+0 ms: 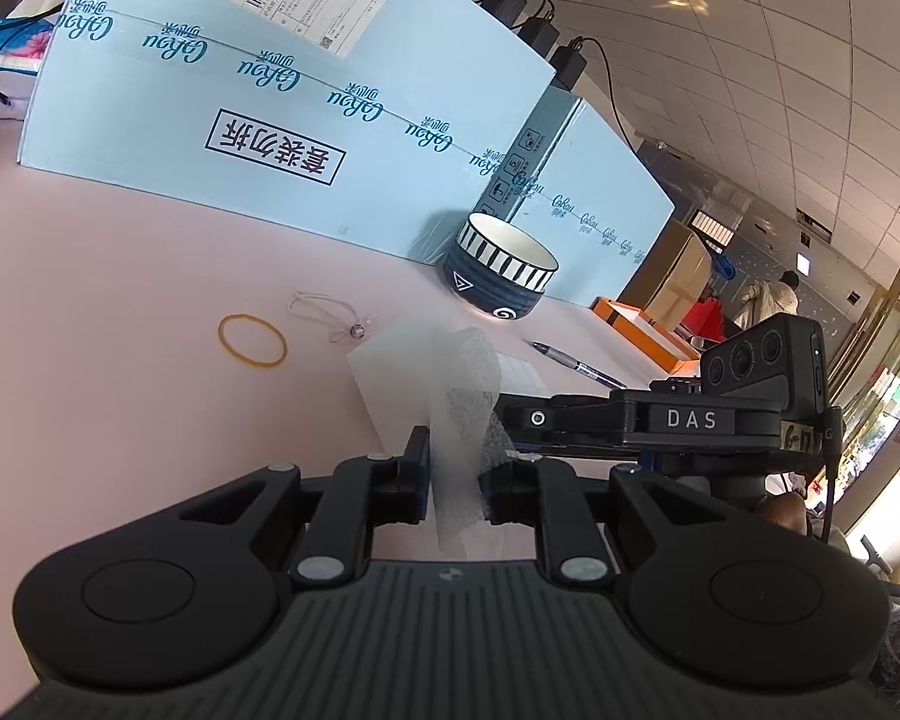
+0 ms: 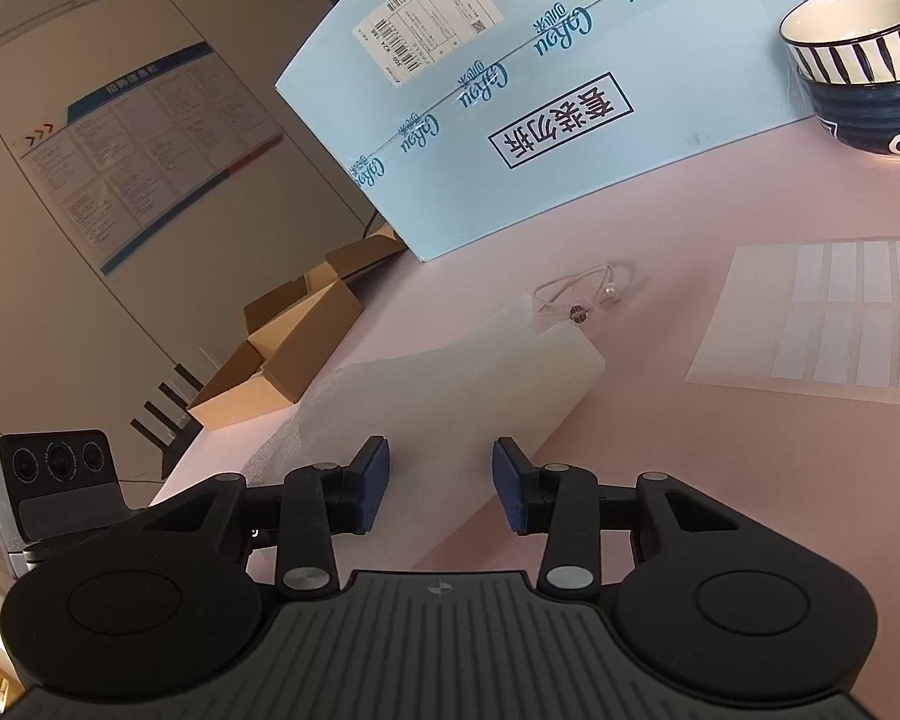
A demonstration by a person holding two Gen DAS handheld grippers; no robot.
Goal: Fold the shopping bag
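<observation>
Two views guide you. Left wrist view: your left gripper (image 1: 455, 483) pinches the white translucent plastic shopping bag (image 1: 450, 396), which lies in front of the striped dark-blue ceramic bowl (image 1: 501, 276); keep tension. Right wrist view: your right gripper (image 2: 440, 489) stands wide over the bag, diagonally down-left of the bowl (image 2: 864, 66); close on the free edge squarely.

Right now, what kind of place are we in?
Probably an office or lobby workspace: a notice board on the wall, power adapters plugged in behind shipping cartons, and a pink table.
</observation>
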